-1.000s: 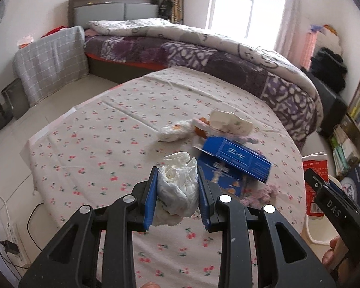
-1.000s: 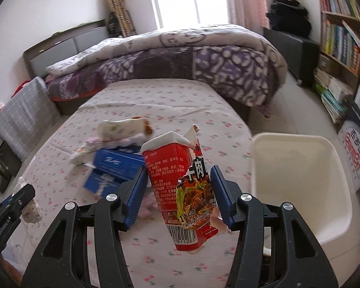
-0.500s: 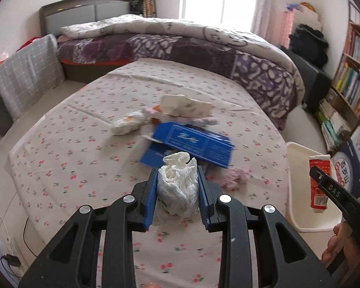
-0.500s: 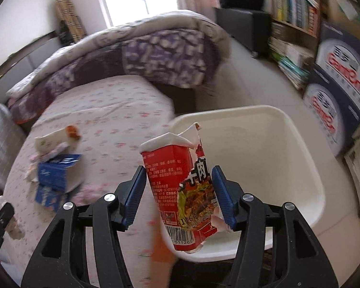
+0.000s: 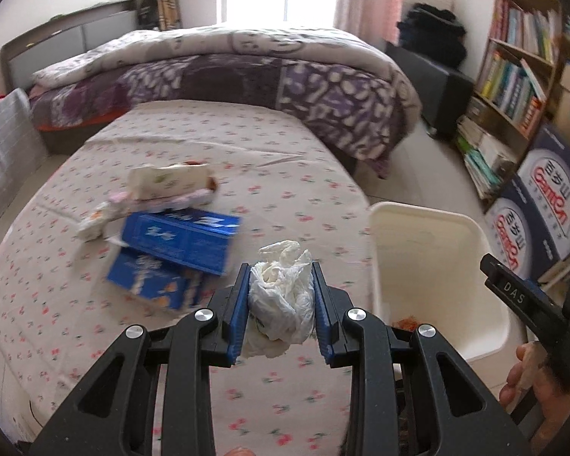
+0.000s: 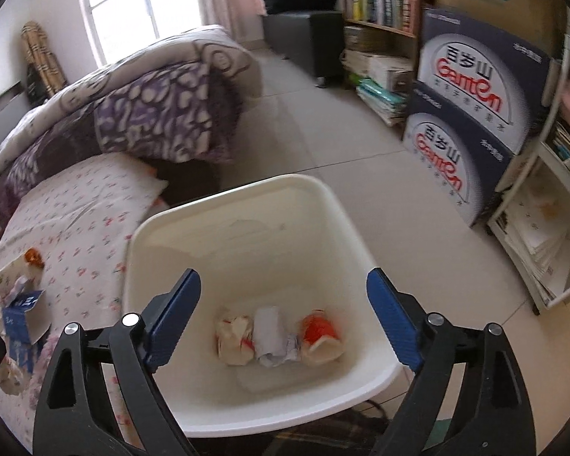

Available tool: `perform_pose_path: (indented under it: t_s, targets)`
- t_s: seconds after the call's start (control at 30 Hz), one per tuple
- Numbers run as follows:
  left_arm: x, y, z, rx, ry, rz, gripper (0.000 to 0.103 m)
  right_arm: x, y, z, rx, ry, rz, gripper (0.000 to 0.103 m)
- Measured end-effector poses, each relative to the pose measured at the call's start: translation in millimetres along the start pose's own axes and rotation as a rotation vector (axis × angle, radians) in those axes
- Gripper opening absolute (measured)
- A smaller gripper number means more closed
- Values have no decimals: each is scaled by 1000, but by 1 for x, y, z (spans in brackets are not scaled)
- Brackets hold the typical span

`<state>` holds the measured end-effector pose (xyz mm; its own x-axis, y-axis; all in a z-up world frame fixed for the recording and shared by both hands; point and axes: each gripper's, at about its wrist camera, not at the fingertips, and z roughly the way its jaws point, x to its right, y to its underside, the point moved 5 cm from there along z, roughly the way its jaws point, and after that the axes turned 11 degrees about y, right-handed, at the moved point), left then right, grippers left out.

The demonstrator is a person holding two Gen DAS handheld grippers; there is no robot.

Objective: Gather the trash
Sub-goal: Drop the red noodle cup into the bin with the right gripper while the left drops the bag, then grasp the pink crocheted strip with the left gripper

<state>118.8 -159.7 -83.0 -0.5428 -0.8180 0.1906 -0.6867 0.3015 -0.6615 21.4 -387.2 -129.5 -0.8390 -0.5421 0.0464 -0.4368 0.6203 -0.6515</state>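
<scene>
My left gripper (image 5: 280,304) is shut on a crumpled white tissue wad (image 5: 281,296), held above the floral-cloth table (image 5: 76,323). My right gripper (image 6: 283,317) is open and empty above the white bin (image 6: 243,205). The red noodle carton (image 6: 319,336) lies at the bin's bottom beside two other crumpled pieces (image 6: 254,336). The bin also shows in the left wrist view (image 5: 471,243), right of the table. A blue box (image 5: 174,254), a cream wrapper (image 5: 167,182) and small white scraps (image 5: 95,220) lie on the table.
A bed with a purple quilt (image 5: 247,72) stands behind the table. Bookshelves (image 5: 513,76) and stacked printed cartons (image 6: 471,95) line the right side. Tiled floor (image 6: 342,152) lies beyond the bin. The right gripper's body (image 5: 532,304) shows at the right edge.
My right gripper swung from the table over the bin and opened; the red carton dropped into the bin. My left gripper, still holding the tissue, moved right toward the bin.
</scene>
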Motion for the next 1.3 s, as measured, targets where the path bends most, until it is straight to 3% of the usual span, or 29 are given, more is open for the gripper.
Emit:
perform_pose_path:
  t_s: [0.3, 0.57, 0.63, 0.67, 0.73, 1.03, 1.3]
  targets:
    - [61, -8, 27, -44, 77, 86, 31, 43, -2, 17, -16, 62, 62, 89]
    - [101, -16, 50, -85, 180, 66, 34, 71, -4, 24, -20, 95, 108, 89]
    - [109, -17, 55, -99, 210, 64, 52, 73, -4, 25, -20, 100, 115, 89]
    - [112, -18, 57, -104, 223, 59, 65, 74, -4, 25, -20, 102, 116, 89]
    - [110, -18, 58, -104, 238, 42, 68, 75, -3, 25, -19, 104, 117, 90]
    - [50, -5, 64, -148, 110, -5, 71, 62, 1, 27, -33, 79, 100, 91]
    - [-9, 15, 69, -228, -28, 64, 71, 39, 8, 22, -44, 41, 59, 93]
